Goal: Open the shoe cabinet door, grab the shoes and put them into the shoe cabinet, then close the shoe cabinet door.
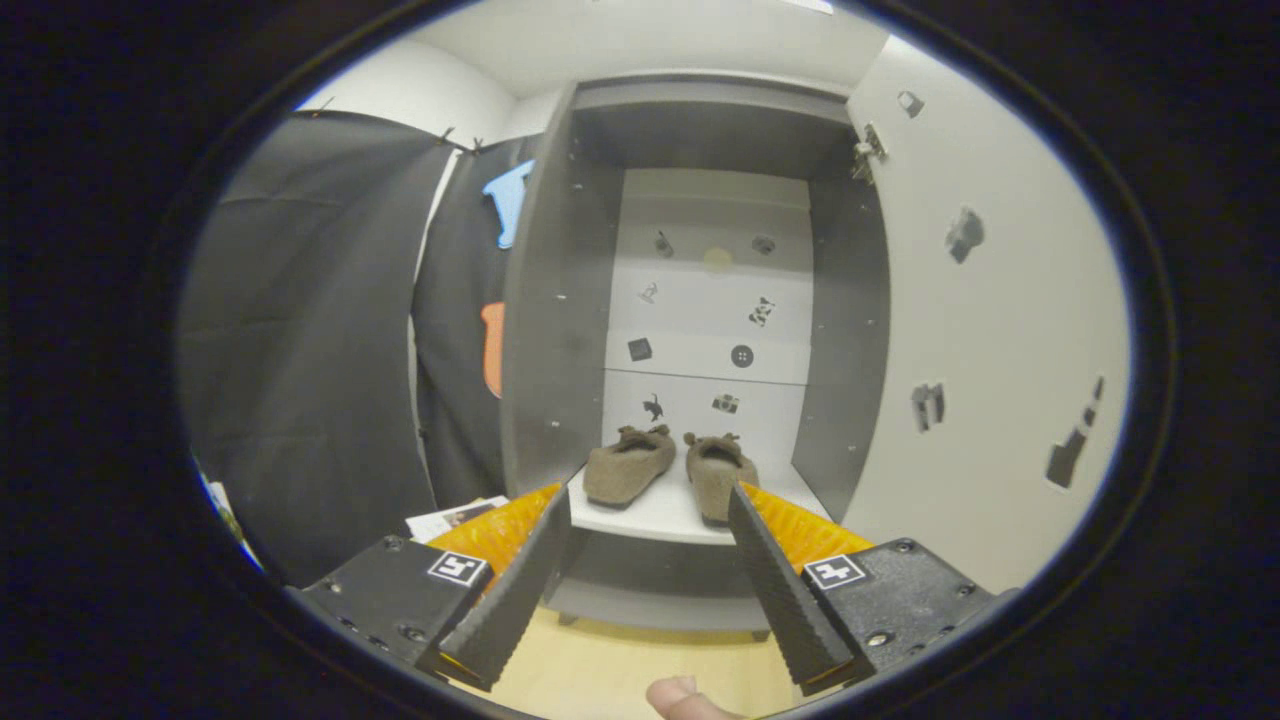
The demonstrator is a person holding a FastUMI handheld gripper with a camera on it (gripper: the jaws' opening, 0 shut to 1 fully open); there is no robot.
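Shoe cabinet (560, 300), interior seen from the front. Its door (980, 330) stands swung wide open to the right, hinged at the upper corner. A pair of brown shoes (668, 470) rests side by side on the cabinet's white shelf (650, 515), toes pointing out toward the hand-held gripper (650, 520). The white back panel (710, 300) behind the shoes carries small dark stickers. The hand-held gripper sits in front of the shelf edge with its fingers spread apart and nothing between them. Below the shelf lies a pale wooden floor (600, 670); a fingertip (680, 697) shows beneath the fingers.
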